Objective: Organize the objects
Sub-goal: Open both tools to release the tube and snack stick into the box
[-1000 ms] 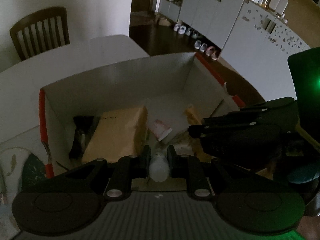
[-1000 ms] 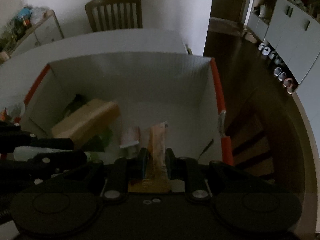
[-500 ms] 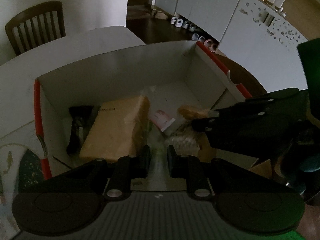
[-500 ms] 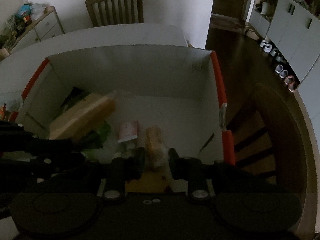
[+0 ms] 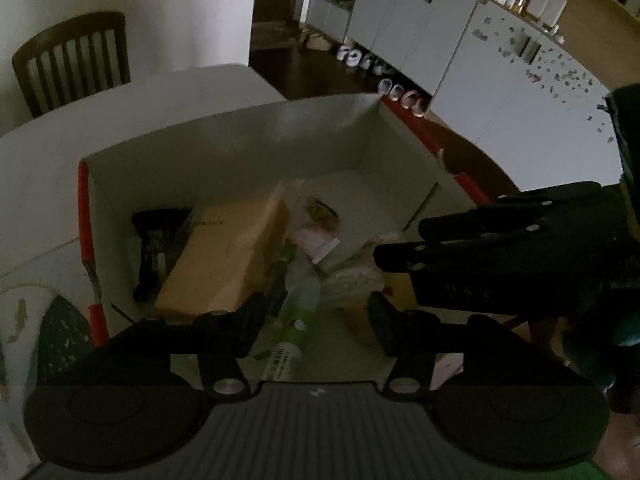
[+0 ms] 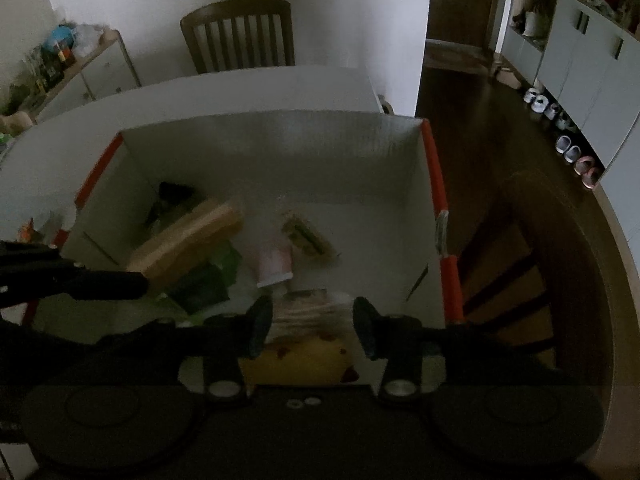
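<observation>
My way down into the white box [image 6: 280,152] stayed free only at twelve to two o'clock, where its bare floor [image 6: 372,224] showed. The tan package [image 6: 188,240] and green packets [image 6: 208,276] blocked ten o'clock, a small wrapped snack [image 6: 306,236] lay at twelve, and my left gripper [image 6: 72,280] barred nine o'clock.

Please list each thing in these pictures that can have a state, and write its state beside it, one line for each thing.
left gripper: jaws opening, not pressing the bottle between them
right gripper: jaws opening, above the yellow packet
bottle: lying down in the box
yellow packet: lying in the box
box: open on top
tan carton: lying tilted in the box
</observation>
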`<act>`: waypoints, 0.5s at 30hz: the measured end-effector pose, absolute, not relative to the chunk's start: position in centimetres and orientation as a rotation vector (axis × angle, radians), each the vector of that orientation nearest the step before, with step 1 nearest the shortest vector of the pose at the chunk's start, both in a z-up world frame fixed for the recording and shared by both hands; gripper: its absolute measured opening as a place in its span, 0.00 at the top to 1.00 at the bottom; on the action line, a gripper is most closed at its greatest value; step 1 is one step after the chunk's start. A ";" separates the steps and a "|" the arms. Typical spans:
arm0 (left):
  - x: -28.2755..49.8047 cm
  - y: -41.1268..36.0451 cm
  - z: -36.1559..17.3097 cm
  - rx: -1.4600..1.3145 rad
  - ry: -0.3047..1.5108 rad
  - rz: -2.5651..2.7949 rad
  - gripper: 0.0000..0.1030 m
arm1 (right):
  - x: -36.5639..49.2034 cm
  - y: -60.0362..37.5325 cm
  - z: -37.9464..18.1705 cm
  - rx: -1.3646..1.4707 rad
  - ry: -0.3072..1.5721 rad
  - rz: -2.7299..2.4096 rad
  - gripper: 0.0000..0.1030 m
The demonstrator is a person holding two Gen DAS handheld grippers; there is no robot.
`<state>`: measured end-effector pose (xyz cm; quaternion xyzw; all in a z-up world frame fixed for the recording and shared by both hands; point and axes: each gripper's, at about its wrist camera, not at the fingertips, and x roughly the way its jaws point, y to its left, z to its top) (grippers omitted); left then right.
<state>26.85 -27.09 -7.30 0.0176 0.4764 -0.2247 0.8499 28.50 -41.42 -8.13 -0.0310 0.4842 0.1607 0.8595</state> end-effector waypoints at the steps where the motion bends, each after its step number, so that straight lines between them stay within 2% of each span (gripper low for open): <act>1: 26.7 -27.1 -7.1 0.040 0.998 -0.478 0.46 | 28.4 -41.5 -7.8 -0.060 1.010 0.340 0.54; 4: 26.1 -26.7 -6.4 0.027 0.984 -0.489 0.46 | 27.8 -41.4 -7.0 -0.064 0.983 0.343 0.46; 11: 24.9 -24.9 -5.1 -0.020 0.956 -0.499 0.46 | 26.7 -41.4 -5.2 -0.050 0.948 0.353 0.44; 15: 23.7 -23.8 -4.0 -0.007 0.896 -0.491 0.46 | 25.9 -41.0 -4.2 -0.031 0.922 0.363 0.39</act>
